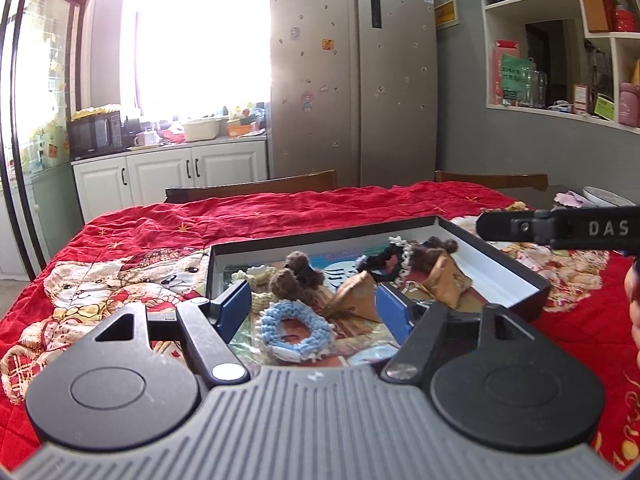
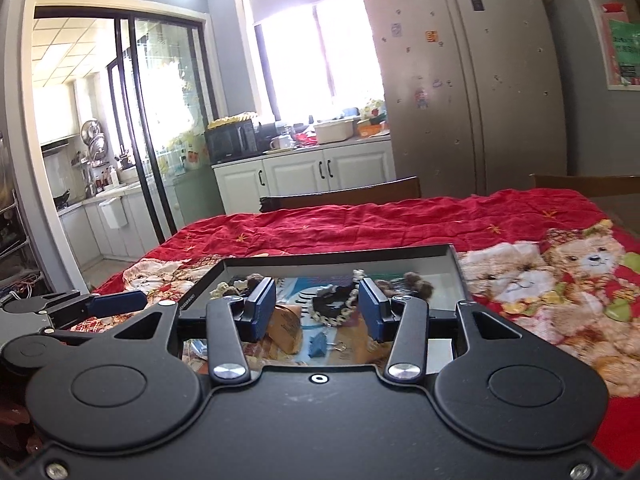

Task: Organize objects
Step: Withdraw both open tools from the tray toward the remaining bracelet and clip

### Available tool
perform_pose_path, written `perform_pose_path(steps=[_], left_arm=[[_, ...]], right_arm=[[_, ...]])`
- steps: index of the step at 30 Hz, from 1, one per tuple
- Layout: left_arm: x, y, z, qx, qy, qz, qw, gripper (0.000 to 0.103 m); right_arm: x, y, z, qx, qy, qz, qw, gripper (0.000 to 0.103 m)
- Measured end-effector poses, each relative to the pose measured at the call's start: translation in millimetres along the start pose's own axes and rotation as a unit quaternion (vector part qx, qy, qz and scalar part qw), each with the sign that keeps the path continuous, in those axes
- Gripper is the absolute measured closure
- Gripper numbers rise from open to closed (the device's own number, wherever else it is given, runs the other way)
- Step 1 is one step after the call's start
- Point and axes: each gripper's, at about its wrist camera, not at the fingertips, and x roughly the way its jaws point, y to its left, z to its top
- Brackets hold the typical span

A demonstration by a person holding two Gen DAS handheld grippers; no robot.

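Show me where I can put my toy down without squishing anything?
The red quilt is bare between the box's far wall and the chairs. Its bear-print patches beside the box are free too. Inside the box it is crowded with the blue scrunchie and other hair ties.

Grey walls, bright window, steel fridge (magnets dotted), white cabinets.

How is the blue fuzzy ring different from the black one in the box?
The blue ring is light blue with a white edge; the black ring is dark with pale trim. The blue ring lies flat near the box's front; the black ring sits farther back, tilted up. Both are crocheted loops inside the box.
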Motion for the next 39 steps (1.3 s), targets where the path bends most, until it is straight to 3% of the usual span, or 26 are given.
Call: perform_pose_path(steps=[11, 19, 28, 33, 37, 39], left_arm=[[-16.7, -18.7, -14.8, 0.013, 0.026, -0.060, 0.9978, 0.023], [-5.6, -34.7, -35.4, 0.042, 0.069, -0.088, 0.9928, 0.023], [9.6, -29.7, -46.2, 0.025, 0.111, -0.104, 0.9881, 0.024], [14.3, -35.0, -51.2, 0.037, 0.128, -0.110, 0.9850, 0.035], [14.2, -38.2, -53.1, 0.045, 0.132, -0.110, 0.9841, 0.053], [13.8, -39.3, -53.1, 0.047, 0.133, -0.111, 0.9838, 0.057]], right_arm=[[-35.6, 0.8, -19.6, -0.040, 0.022, -0.020, 0.999, 0.053], [-18.1, -1.6, -50.9, -0.053, 0.062, -0.017, 0.997, 0.053], [-2.7, -2.5, -71.3, -0.070, 0.100, -0.023, 0.992, 0.054], [1.3, -2.4, -72.9, -0.070, 0.110, -0.017, 0.991, 0.054], [5.9, -2.4, -73.5, -0.069, 0.125, -0.012, 0.990, 0.054], [8.0, -1.5, -74.2, -0.072, 0.133, -0.011, 0.989, 0.054]])
